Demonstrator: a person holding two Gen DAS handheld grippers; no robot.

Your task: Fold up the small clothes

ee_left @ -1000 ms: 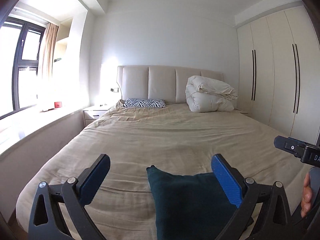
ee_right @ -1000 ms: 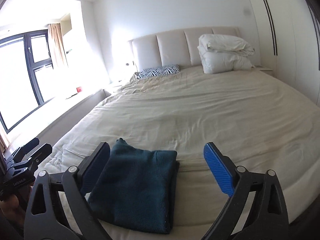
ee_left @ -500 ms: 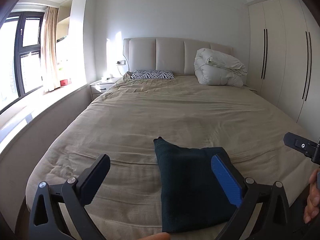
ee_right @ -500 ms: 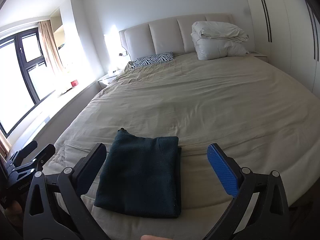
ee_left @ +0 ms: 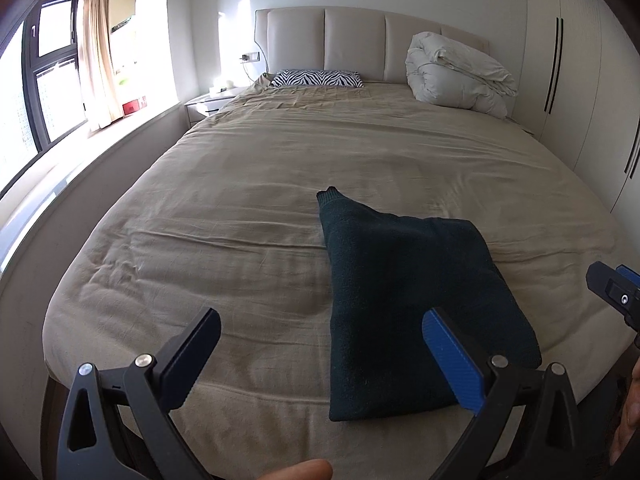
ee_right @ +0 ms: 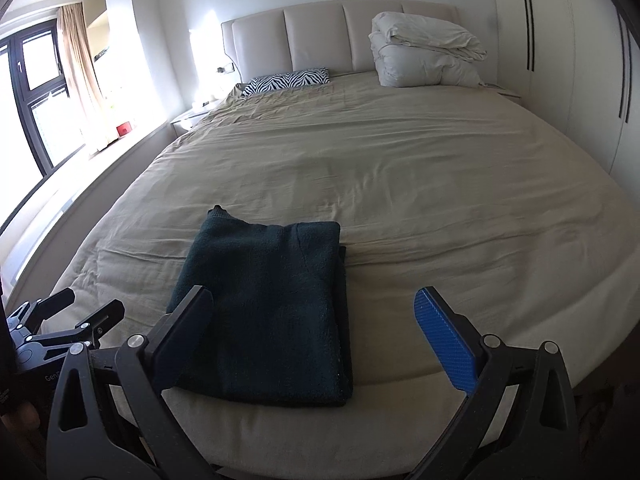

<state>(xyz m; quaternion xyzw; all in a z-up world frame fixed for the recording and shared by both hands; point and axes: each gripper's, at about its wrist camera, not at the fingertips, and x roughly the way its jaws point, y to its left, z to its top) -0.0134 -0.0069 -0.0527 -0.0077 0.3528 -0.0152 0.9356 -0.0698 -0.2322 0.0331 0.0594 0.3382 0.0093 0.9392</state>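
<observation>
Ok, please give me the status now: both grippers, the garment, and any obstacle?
Left gripper open, empty. Right gripper open, empty. Dark green garment folded, flat near foot of bed, touching neither gripper. Nothing in the way.

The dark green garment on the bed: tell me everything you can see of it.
The dark green garment is a fuzzy, knit-looking piece folded into a rough rectangle of several layers, with one small corner poking out at its far left. It lies flat on the beige bedsheet near the foot edge of the bed. Neither the left tool nor the right tool grips it; both stand open, empty.
</observation>
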